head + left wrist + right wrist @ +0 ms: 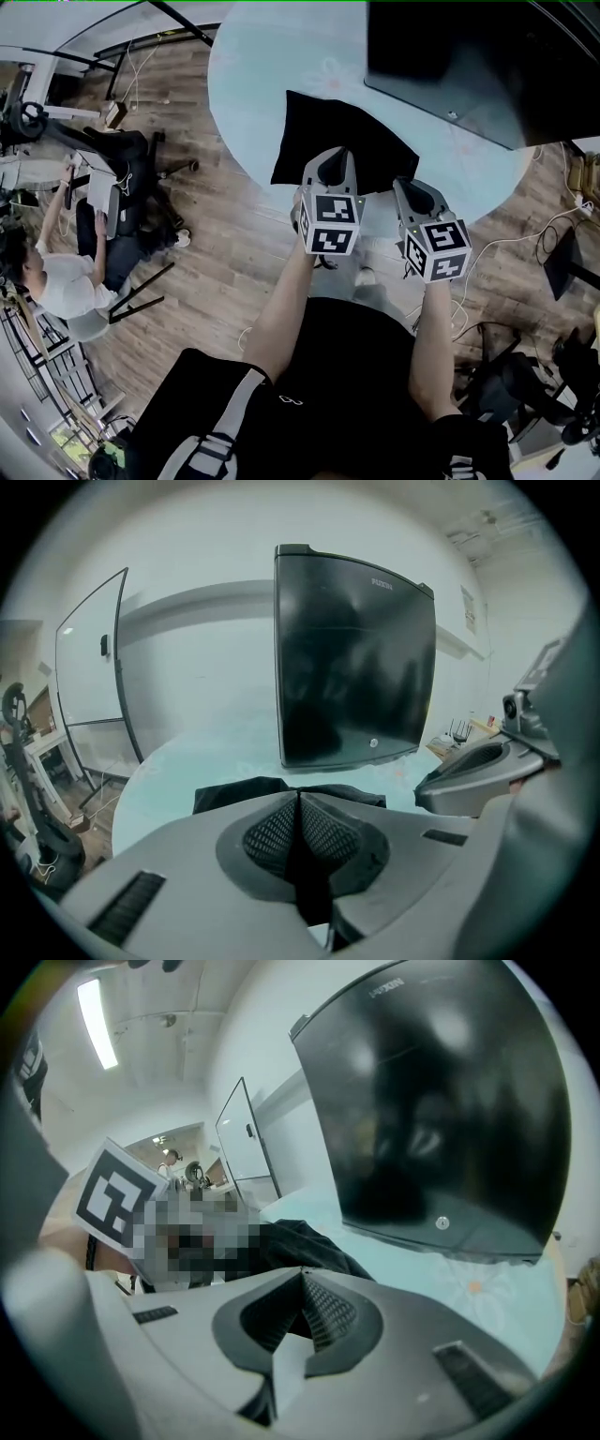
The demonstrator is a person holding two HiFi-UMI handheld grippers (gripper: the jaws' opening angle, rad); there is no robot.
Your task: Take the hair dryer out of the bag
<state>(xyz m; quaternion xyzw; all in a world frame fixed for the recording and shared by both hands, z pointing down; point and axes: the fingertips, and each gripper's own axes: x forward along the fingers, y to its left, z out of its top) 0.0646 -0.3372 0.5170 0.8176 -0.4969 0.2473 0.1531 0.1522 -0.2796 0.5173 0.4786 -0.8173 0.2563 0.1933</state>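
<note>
A flat black bag (pixel 328 131) lies near the front edge of the round pale-blue table (pixel 272 56). No hair dryer shows in any view. My left gripper (pixel 335 157) is at the bag's near edge, jaws closed, and in the left gripper view dark cloth fills the slit between its pads (pixel 323 832). There the bag (pixel 234 794) spreads out just past the left gripper (pixel 298 797). My right gripper (pixel 410 186) hovers beside it to the right, shut on nothing. In the right gripper view the bag (pixel 300 1241) lies ahead and left of the right gripper (pixel 302 1274).
A big black case (pixel 487 56) stands at the table's back right, behind the bag. A seated person (pixel 66 281) and an office chair (pixel 122 159) are on the wooden floor to the left. Cables (pixel 525 244) trail on the floor at the right.
</note>
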